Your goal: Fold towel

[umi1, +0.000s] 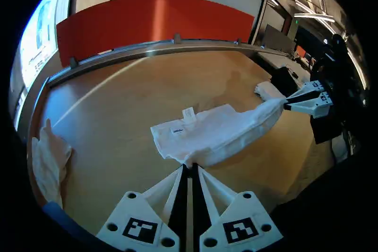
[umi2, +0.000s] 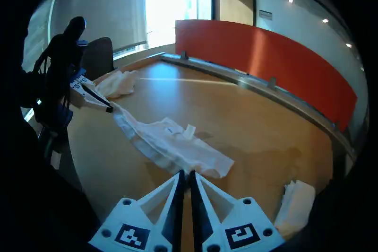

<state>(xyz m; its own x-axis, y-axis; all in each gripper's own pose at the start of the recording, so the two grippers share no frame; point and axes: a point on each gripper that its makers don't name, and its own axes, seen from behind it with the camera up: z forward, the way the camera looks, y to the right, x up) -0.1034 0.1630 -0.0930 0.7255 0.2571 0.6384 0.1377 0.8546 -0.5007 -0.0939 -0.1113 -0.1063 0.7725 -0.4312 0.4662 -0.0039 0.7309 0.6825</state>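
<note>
My left gripper (umi1: 189, 169) pinches one end of the towel (umi1: 217, 131), my right gripper (umi2: 185, 174) the other; the towel sags between them over the table (umi1: 118, 105).

Strong daylight comes from the far window (umi2: 170, 6) in the right gripper view; the pane is blown out white. The person (umi2: 61, 63) at left is backlit, a dark silhouette with no detail. A pale streak of glare crosses the wooden table (umi2: 245, 110). The towel (umi2: 175, 145) is bright, with soft shadow along its near side. The left gripper view is dimmer; ceiling strip lights (umi1: 312, 15) glow far right. Fisheye bends straight edges; the rims darken and soften.
</note>
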